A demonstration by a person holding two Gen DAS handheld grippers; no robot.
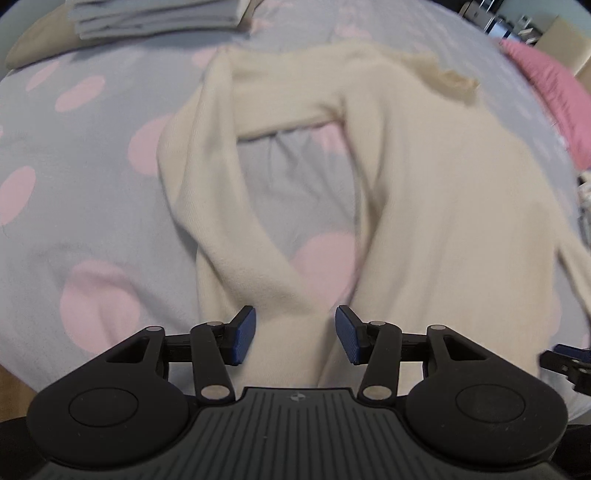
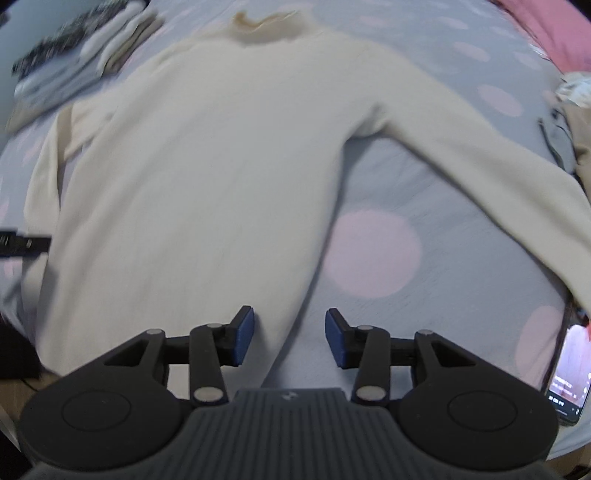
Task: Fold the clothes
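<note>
Cream sweater [image 2: 192,155] lies spread flat on the bed [image 1: 74,177], collar toward the far edge, hem at the near edge by me. Folded stack [image 1: 155,16] sits at the far left corner.

My left hand-held gripper [image 1: 295,334] hovers over the left sleeve [image 1: 207,177], jaws wide apart, nothing held. That sleeve runs down beside the body, bedsheet showing between them.

My right hand-held gripper [image 2: 290,336] is also wide apart and empty, over the hem's right edge. Right sleeve [image 2: 480,177] angles out toward the right edge, near a phone [image 2: 567,373].

My read: body is unfolded. If pinching, take both knit layers at the edge, lift low, keep the cloth taut between grippers, lay sleeves inward without bunching. Frames are blurred, so edge position is approximate.
</note>
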